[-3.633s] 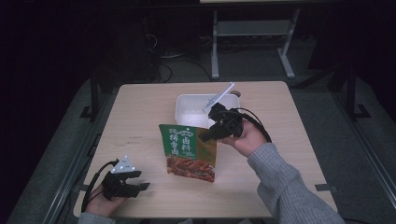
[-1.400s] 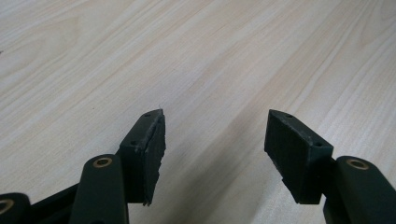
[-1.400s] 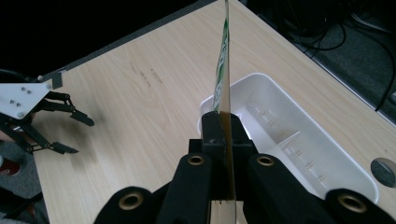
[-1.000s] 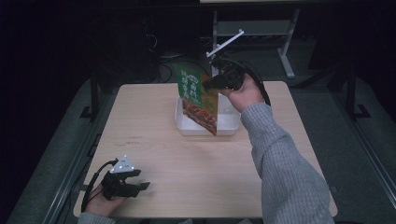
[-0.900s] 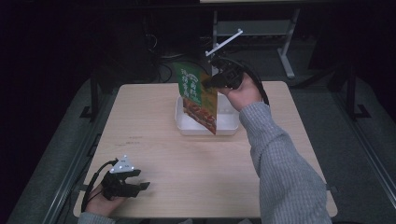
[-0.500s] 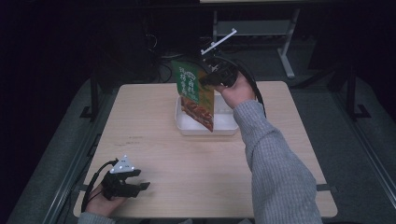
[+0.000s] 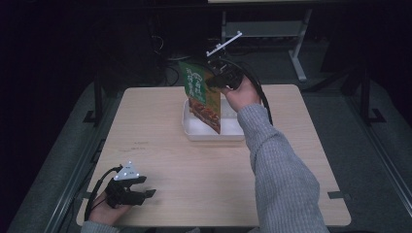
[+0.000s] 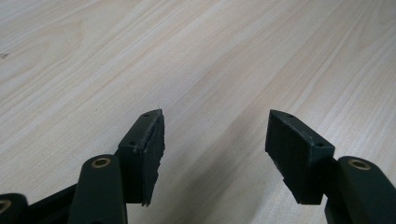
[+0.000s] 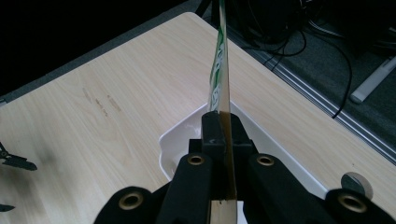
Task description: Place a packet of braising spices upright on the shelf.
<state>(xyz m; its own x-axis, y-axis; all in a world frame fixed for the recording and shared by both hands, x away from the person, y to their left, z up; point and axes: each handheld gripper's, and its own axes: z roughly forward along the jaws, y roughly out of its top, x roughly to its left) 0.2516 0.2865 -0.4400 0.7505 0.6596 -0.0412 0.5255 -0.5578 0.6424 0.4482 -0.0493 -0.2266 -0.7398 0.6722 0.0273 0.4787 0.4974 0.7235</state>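
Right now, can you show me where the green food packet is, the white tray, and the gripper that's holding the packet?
green food packet (image 7: 201, 94), high view, middle of its printed front.
white tray (image 7: 214, 136), high view, its near rim.
right gripper (image 9: 219, 126), right gripper view, between its shut fingers on the packet edge.

Table (image 7: 160, 121): square top in pale wood-grain laminate, rounded corners, on a dark metal frame.
Floor (image 7: 369, 160): grey carpet on every side of the table, crossed at the right by a dark rail running diagonally.
Stand (image 7: 299, 63): light grey metal legs and crossbar, beyond the table's far edge.
Cables (image 9: 299, 44): black, looped on the floor past the far edge.
Sticker (image 9: 353, 181): small grey disc on the tabletop.
Light: the tabletop is lit; the surrounding room lies in near darkness, walls indistinguishable.
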